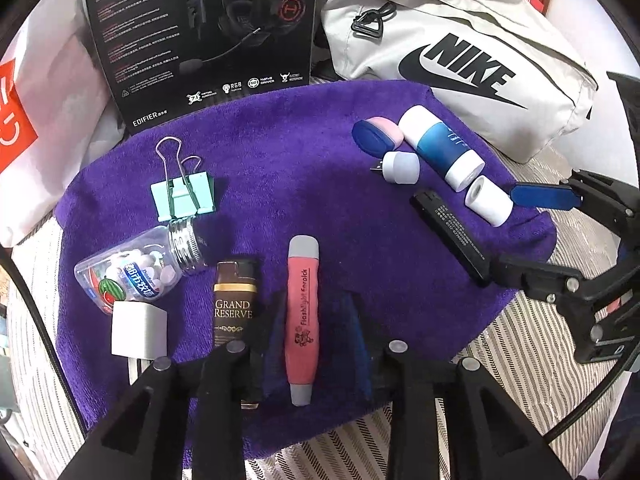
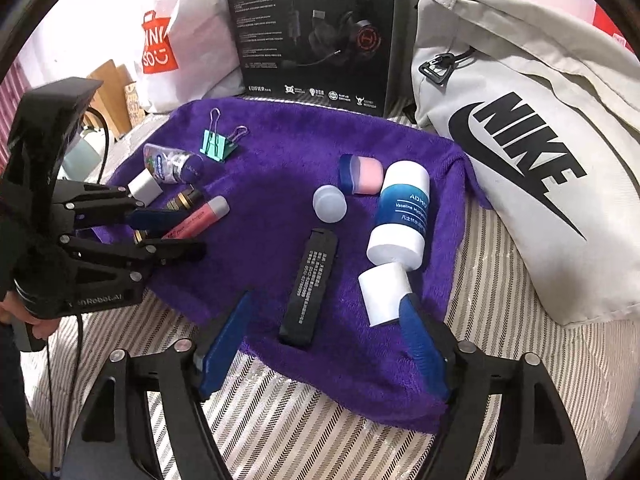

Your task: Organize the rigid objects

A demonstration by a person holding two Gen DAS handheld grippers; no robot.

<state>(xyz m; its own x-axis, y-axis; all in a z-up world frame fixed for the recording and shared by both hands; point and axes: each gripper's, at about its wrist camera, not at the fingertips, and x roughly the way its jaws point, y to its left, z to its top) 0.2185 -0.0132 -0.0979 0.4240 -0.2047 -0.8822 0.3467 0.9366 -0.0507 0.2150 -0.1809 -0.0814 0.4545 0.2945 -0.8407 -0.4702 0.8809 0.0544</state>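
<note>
On a purple towel (image 1: 320, 168) lies a pink flashlight pen (image 1: 302, 320). My left gripper (image 1: 316, 300) is open, one blue finger on each side of the pen, also visible as left gripper (image 2: 192, 232). To the pen's left are a Grand Reserve lighter (image 1: 234, 304), a white charger plug (image 1: 138, 336), a candy bottle (image 1: 136, 268) and a green binder clip (image 1: 184, 196). My right gripper (image 2: 328, 300) is wide open over a black bar (image 2: 310, 288). Its right finger is next to a small white cylinder (image 2: 384, 292). Beyond are a blue-and-white tube (image 2: 400, 216), a round white cap (image 2: 330, 204) and a blue-pink case (image 2: 360, 174).
A black headset box (image 1: 200, 32) stands behind the towel, with a grey Nike bag (image 2: 540, 168) at the right and a white shopping bag (image 2: 176, 40) at the left. Striped fabric (image 2: 280, 420) shows around the towel's near edge. A hand (image 2: 24, 320) holds the left gripper.
</note>
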